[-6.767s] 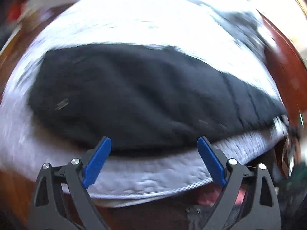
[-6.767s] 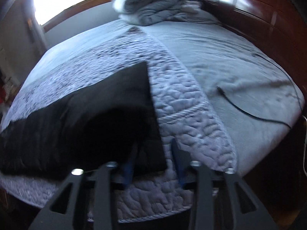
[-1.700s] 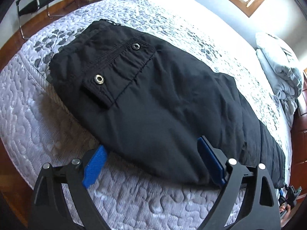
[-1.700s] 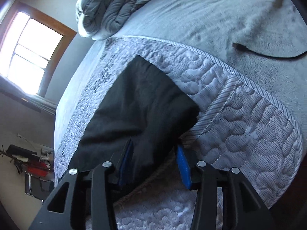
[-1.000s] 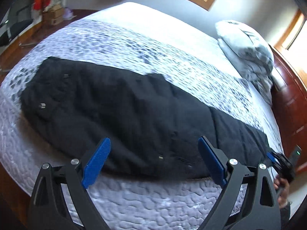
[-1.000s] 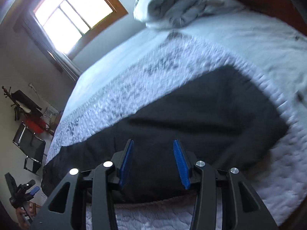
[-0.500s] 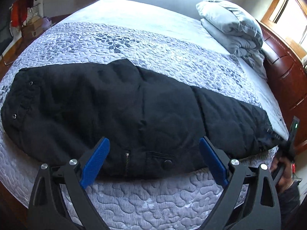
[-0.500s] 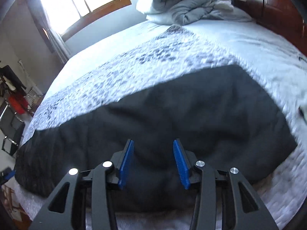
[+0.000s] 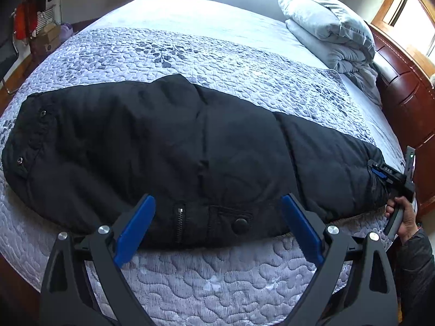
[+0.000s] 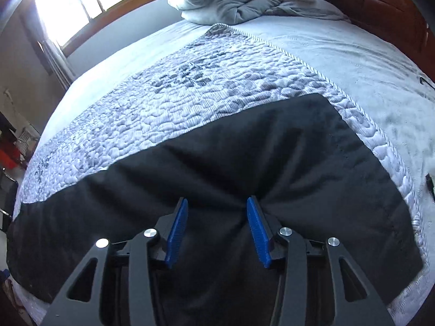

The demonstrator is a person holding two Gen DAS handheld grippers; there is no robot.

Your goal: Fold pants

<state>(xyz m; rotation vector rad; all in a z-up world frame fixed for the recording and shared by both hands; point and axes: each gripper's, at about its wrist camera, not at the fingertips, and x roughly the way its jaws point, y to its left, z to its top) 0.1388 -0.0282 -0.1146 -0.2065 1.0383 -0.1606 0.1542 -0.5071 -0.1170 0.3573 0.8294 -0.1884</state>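
Black padded pants (image 9: pixel 190 146) are lying lengthwise along the bed's (image 9: pixel 217 277) near edge; I'm hovering both grippers, left gripper (image 9: pixel 217 228) wide open, right gripper (image 10: pixel 217 231) half-open, both empty.

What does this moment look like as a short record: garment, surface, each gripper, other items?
garment: black pants lying flat, lengthwise across the bed
surface: quilted bedspread
left gripper: open wide, over the near edge of the pants, holding nothing
right gripper: open, over the cuff end; contact unclear
other items: folded grey blanket near the headboard
fold: not started
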